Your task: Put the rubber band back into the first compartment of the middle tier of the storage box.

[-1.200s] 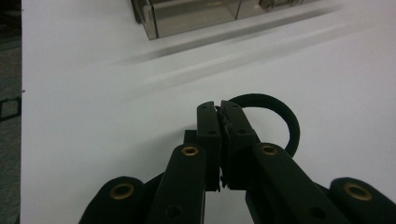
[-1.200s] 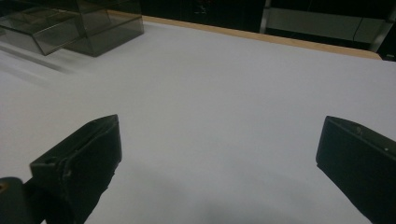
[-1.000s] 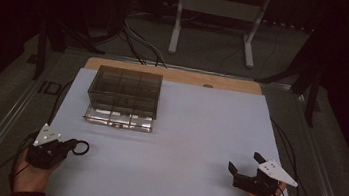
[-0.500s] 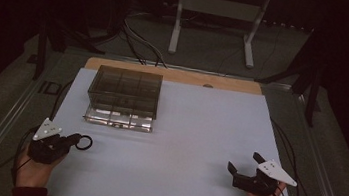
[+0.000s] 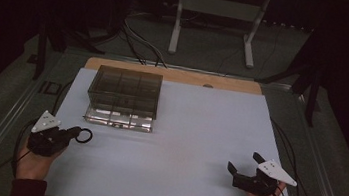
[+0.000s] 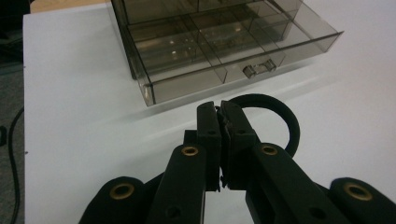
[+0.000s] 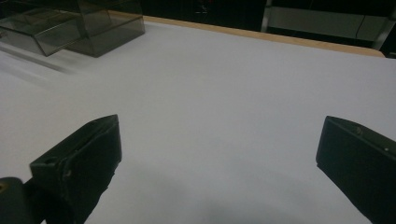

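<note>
A smoky clear plastic organizer box (image 5: pixel 124 90) stands at the table's back left, with its bottom drawer (image 6: pixel 233 56) pulled out toward me. The drawer has several compartments and a small clear handle (image 6: pixel 258 69). My left gripper (image 5: pixel 75 133) is at the front left, shut on a black ring (image 5: pixel 84 135), which shows as a black loop (image 6: pixel 280 116) past the closed jaws (image 6: pixel 220 109). The ring is a short way in front of the drawer. My right gripper (image 5: pixel 243 166) rests at the front right, open, with nothing between its fingers (image 7: pixel 88 154).
The white table top (image 5: pixel 198 131) has a wooden strip (image 5: pixel 175 74) along its back edge. Cables (image 5: pixel 22 134) trail off the left and right sides. A white stand (image 5: pixel 219 8) is on the floor behind the table.
My left gripper has moved a little toward the table's front left with the black ring in it. The right gripper has hardly moved.
</note>
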### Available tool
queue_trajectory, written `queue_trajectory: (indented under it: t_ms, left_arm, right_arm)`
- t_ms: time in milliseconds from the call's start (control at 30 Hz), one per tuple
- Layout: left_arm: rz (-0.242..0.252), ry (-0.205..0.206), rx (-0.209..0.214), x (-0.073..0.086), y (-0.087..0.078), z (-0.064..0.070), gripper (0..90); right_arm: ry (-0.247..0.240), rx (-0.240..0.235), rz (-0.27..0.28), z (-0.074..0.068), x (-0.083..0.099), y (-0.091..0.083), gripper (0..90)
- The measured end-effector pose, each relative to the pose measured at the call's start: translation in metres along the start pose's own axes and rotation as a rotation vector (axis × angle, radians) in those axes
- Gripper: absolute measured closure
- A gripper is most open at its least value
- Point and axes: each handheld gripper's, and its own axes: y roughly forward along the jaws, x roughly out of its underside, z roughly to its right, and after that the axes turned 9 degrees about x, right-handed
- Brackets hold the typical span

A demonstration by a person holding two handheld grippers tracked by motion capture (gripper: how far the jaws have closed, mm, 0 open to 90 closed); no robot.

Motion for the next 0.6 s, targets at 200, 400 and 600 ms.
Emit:
queue_trajectory:
  t_ms: [200,400,600]
  left_arm:
    - [0.003,0.003,-0.001,-0.005,0.001,-0.002,88.3]
    - [0.014,-0.008,-0.001,-0.006,0.003,-0.004,88.3]
    - [0.015,0.007,0.004,-0.011,0.008,-0.003,88.4]
  right_arm:
    - [0.0,-0.001,0.001,0.0,0.0,0.0,0.6]
    - [0.002,-0.001,0.0,0.0,0.0,0.0,0.6]
    - [0.005,0.001,0.001,0.0,0.0,0.0,0.6]
